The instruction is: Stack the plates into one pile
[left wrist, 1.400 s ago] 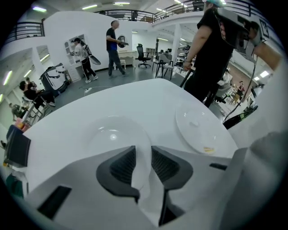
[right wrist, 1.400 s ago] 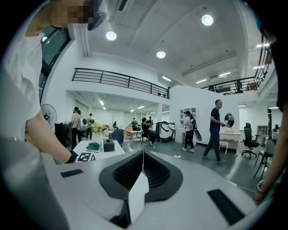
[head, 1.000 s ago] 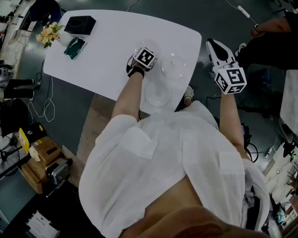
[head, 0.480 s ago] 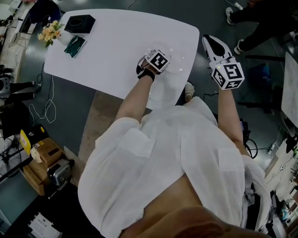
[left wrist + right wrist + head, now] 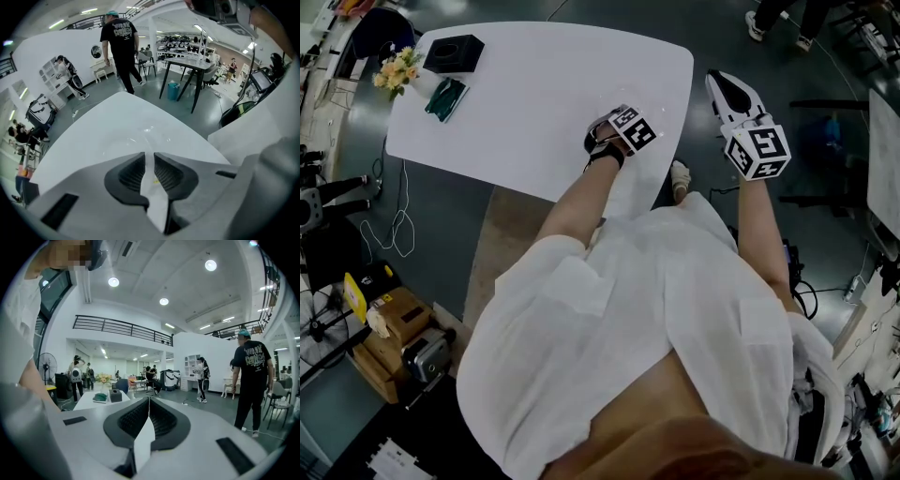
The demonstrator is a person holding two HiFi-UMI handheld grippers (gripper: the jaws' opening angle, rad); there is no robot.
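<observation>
Closing left fingers (image 5: 129, 174) on clear plate (image 5: 140, 133)

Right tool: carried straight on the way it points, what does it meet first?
Nothing close: the right tool points roughly level over open floor beside the table. A seated person sits far along that line; depth unclear.

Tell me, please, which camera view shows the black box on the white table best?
The head view: the black box sits unobstructed at a far corner of the table, near the flowers. The right gripper view shows it only small and distant; the left gripper view does not show it.
</observation>
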